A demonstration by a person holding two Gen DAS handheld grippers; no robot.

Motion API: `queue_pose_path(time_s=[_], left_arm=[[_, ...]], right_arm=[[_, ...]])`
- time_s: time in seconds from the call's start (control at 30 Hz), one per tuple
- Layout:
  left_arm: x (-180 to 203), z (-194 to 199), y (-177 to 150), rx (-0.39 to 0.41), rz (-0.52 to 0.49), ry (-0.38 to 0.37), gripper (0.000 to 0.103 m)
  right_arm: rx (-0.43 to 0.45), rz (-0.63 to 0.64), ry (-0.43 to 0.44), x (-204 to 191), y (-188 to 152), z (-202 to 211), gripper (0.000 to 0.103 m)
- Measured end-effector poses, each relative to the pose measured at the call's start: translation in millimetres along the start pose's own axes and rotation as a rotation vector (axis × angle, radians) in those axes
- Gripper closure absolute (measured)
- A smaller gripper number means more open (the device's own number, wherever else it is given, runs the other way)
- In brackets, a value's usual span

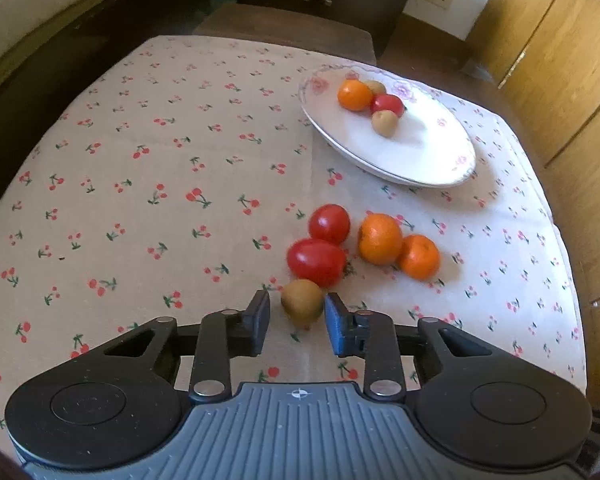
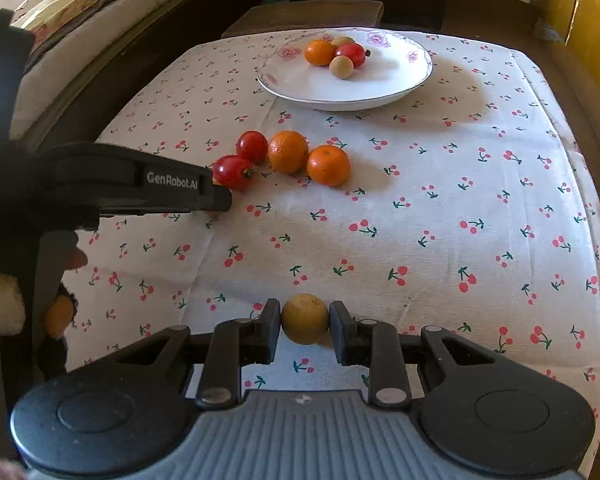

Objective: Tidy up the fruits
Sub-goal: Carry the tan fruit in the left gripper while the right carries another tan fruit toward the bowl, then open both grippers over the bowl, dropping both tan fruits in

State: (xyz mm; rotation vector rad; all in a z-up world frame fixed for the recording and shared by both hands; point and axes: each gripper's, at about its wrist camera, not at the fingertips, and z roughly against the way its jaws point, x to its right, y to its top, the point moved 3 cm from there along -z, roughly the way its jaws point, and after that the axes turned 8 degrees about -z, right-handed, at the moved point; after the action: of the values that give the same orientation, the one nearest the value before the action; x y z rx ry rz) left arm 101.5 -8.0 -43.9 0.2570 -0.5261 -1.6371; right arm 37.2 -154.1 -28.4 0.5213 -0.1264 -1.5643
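Observation:
My left gripper (image 1: pixel 297 312) stands open around a brown kiwi-like fruit (image 1: pixel 303 303) on the cherry-print cloth. Its right pad touches the fruit and a narrow gap shows at the left pad. Just beyond lie two tomatoes (image 1: pixel 317 262) and two oranges (image 1: pixel 380 239). The white floral plate (image 1: pixel 420 148) at the far right holds an orange, a tomato and two brown fruits. My right gripper (image 2: pixel 305 320) is shut on a yellow-brown round fruit (image 2: pixel 305 318) near the table's front edge. In the right wrist view the left gripper (image 2: pixel 220 200) reaches in from the left beside the tomatoes (image 2: pixel 232 171), hiding its fruit.
A person's gloved hand (image 2: pixel 4 220) holds the left gripper at the left edge. A dark stool (image 1: pixel 284 28) stands beyond the table, a wooden cabinet (image 1: pixel 560 60) to the right, and a bed (image 2: pixel 80 0) to the left. The plate (image 2: pixel 360 80) sits near the far edge.

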Motion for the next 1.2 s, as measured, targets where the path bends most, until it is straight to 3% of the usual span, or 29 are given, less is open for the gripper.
queue_pose_path(time_s=[0.3, 0.7, 0.97, 1.2], left_arm=[[7, -3, 0, -0.007, -0.046, -0.008, 0.070], [10, 27, 4, 0.054, -0.059, -0.085, 0.071], [20, 34, 28, 0.111, -0.046, -0.152, 0.071], [22, 14, 62, 0.124, -0.010, -0.174, 0.071]], right_arm=[[0.001, -0.008, -0.006, 1, 1, -2, 0.075], [0.086, -0.087, 0.031, 12, 23, 22, 0.074], [0.162, -0.157, 0.028, 35, 65, 34, 0.074], [0.190, -0.160, 0.033, 35, 113, 18, 0.074]])
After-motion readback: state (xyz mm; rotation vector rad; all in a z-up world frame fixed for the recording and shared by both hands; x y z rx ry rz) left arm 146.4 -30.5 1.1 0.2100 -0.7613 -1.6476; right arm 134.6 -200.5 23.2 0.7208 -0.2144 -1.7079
